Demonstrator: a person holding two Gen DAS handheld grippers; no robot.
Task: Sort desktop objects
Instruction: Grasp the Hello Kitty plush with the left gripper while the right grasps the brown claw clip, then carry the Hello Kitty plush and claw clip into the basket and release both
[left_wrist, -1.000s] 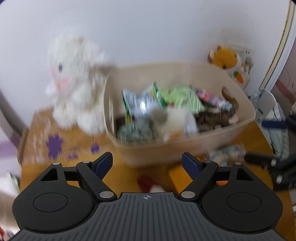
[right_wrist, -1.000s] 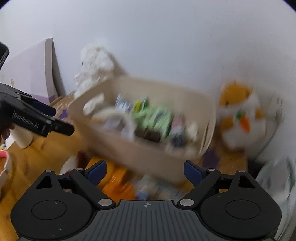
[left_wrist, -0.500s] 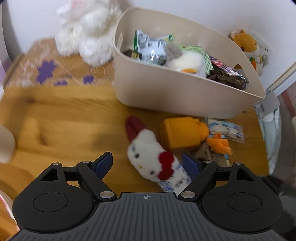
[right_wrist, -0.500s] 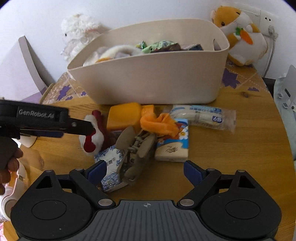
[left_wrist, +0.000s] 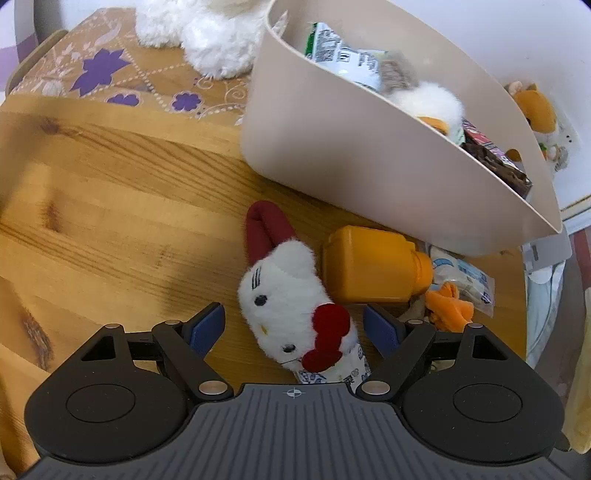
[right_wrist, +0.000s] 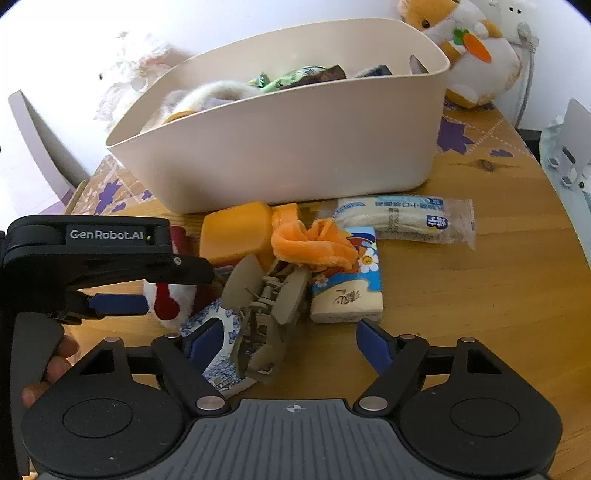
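I hold my left hand-held gripper (left_wrist: 293, 325) wide open around the soft white kitten toy with a red bow (left_wrist: 291, 306), ready to lift it into the big cream plastic bin (left_wrist: 351, 147), while my right hand-held gripper (right_wrist: 291, 343) waits open too.

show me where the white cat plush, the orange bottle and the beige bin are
white cat plush (left_wrist: 288, 295), left wrist view, on its face.
orange bottle (left_wrist: 369, 266), left wrist view, on its body.
beige bin (right_wrist: 295, 147), right wrist view, on its front wall.

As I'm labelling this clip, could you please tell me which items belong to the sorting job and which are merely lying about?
Job: white cat plush, orange bottle, hair claw, tissue pack, wrapped snack, beige bin.
Lying about: hamster plush, fluffy white plush, patterned mat.
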